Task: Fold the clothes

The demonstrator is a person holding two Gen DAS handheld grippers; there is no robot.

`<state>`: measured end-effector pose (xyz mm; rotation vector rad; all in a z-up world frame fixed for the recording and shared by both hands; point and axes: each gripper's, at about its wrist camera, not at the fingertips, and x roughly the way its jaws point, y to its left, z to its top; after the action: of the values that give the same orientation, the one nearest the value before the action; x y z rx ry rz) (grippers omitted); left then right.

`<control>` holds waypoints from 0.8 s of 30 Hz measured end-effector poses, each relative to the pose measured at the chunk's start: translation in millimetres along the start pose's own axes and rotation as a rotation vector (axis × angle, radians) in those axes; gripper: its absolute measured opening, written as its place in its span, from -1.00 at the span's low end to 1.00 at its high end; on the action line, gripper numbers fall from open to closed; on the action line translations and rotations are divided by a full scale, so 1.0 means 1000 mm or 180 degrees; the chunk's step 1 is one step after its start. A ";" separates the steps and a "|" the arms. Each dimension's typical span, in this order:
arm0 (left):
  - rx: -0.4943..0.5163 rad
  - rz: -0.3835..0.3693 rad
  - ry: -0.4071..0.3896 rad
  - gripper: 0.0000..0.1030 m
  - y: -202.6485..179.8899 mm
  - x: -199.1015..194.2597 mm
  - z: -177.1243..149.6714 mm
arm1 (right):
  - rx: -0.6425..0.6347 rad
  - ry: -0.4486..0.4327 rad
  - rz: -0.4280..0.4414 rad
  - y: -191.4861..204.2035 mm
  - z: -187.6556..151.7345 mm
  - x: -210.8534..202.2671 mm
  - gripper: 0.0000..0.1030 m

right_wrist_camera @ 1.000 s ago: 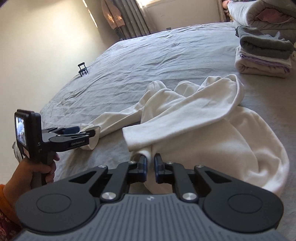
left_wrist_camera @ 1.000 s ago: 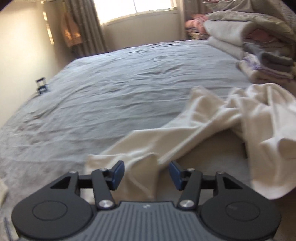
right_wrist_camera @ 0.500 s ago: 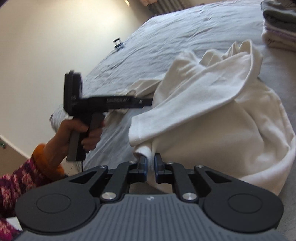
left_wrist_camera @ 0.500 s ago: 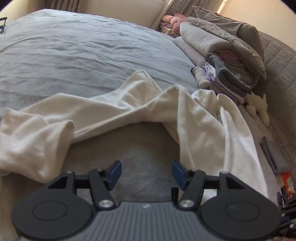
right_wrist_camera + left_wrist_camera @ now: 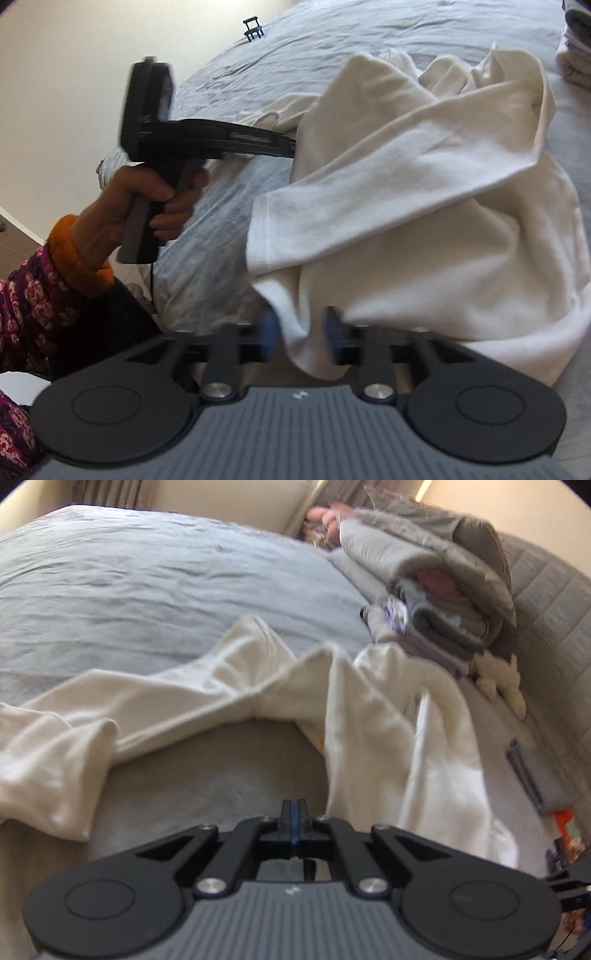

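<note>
Home bedrm, bed (image 5: 155, 590), folded laundry stack (image 5: 439, 616)

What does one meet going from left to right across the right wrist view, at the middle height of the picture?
Patterned sleeve → hand holding the left gripper → grey bed sheet → white garment.

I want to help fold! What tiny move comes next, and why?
Probably reopen the left gripper and nudge it onto the white shirt beside it. Its jaws have just been closing and meet over bare bed sheet, no cloth between them. The right gripper has just been opening its jaws around a loose fold, so nothing seems to grip the shirt.
</note>
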<state>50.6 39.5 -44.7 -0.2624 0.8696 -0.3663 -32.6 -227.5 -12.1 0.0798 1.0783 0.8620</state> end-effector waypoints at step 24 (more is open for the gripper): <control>-0.0347 -0.0373 0.0146 -0.25 -0.005 0.022 -0.004 | 0.1645 -0.0957 0.0093 -0.076 0.023 -0.002 -0.76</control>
<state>59.4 25.8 -60.7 -0.4084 0.9228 -0.4358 29.6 -272.5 -33.6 0.6391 0.9923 0.5564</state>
